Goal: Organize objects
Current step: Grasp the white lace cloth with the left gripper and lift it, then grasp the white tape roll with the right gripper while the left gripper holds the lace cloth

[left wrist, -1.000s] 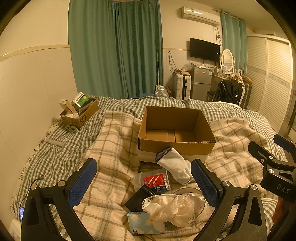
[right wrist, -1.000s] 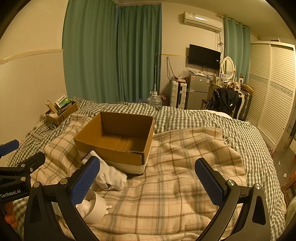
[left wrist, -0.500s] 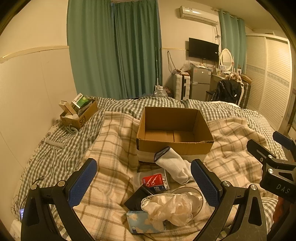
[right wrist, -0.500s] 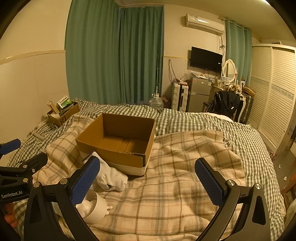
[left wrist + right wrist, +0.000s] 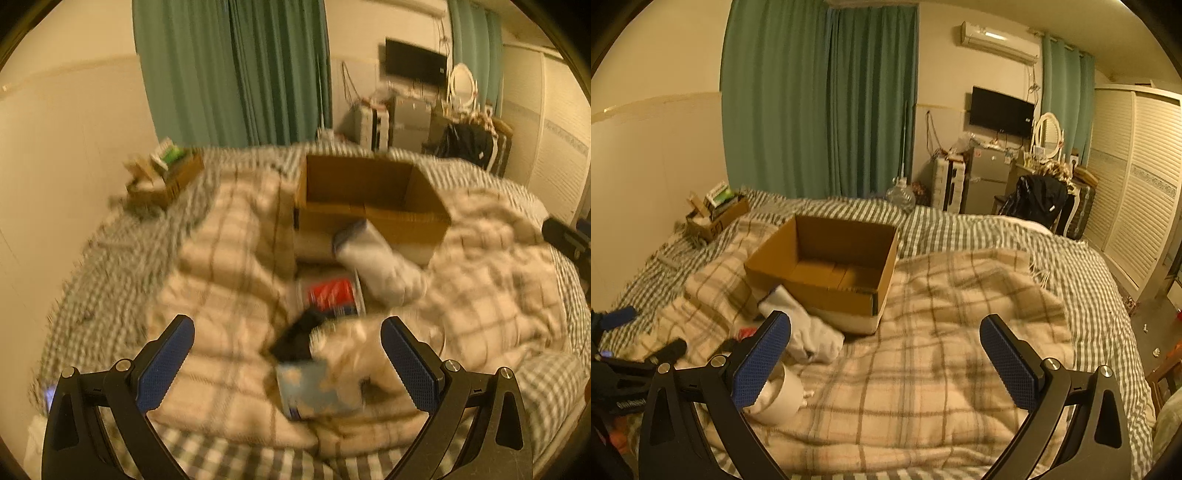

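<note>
An empty open cardboard box (image 5: 373, 201) (image 5: 827, 269) stands on the plaid blanket. A white sock (image 5: 376, 266) (image 5: 805, 328) leans on its near wall. In front lie a red-labelled packet (image 5: 330, 293), a black item (image 5: 295, 339), a blue tissue pack (image 5: 317, 389), crumpled white paper (image 5: 347, 347) and a white bowl (image 5: 783, 398). My left gripper (image 5: 286, 363) is open and empty just over the tissue pack; the view is blurred. My right gripper (image 5: 884, 360) is open and empty over bare blanket right of the bowl.
A small cardboard box of packets (image 5: 166, 173) (image 5: 716, 212) sits at the bed's far left by the wall. Green curtains, a fridge (image 5: 986, 177), a chair with a black jacket (image 5: 1038, 199) and a wardrobe (image 5: 1137, 177) lie beyond the bed.
My left gripper has dropped and tilted toward the pile in front of the box, blurring its view. My right gripper has risen slightly. Both stay open.
</note>
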`<state>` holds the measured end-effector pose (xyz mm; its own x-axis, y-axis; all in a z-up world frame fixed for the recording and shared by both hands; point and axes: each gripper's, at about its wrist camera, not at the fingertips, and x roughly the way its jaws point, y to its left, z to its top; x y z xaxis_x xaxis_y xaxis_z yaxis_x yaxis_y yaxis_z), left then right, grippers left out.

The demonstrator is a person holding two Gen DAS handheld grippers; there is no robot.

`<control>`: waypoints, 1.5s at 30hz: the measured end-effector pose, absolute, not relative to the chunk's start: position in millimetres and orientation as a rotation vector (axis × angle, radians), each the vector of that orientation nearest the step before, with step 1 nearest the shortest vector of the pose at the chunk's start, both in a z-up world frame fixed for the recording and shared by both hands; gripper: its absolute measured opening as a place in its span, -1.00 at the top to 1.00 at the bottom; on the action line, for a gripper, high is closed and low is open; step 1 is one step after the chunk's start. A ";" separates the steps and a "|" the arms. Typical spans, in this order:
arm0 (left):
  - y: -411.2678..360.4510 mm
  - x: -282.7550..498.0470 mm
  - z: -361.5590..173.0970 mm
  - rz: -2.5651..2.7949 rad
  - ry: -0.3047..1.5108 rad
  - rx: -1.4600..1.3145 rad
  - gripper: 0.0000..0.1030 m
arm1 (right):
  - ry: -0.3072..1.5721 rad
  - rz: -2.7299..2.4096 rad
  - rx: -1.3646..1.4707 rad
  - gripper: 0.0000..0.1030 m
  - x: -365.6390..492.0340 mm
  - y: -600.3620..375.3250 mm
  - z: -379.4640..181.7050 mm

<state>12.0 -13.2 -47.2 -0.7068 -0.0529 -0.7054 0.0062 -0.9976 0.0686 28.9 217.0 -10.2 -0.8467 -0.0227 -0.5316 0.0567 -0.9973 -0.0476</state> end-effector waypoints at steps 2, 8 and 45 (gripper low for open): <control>-9.3 12.5 -55.3 -2.890 -0.071 1.232 -1.00 | 0.113 -2.970 0.884 -0.99 26.9 214.5 -16.3; 21.7 4.0 -78.8 -2.980 -0.104 1.298 -0.92 | 0.140 -2.960 0.941 -0.99 19.2 212.5 -30.4; -48.6 -8.0 -75.6 -2.979 0.048 1.322 0.65 | 0.233 -2.684 1.376 0.92 -18.9 137.1 -105.3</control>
<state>-8.0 -48.6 -75.6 -0.6653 0.1194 -0.7369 -0.0954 -0.9926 -0.0747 -18.9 137.1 -105.3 -0.5807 -0.0331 -0.8134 0.1730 -0.9814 -0.0836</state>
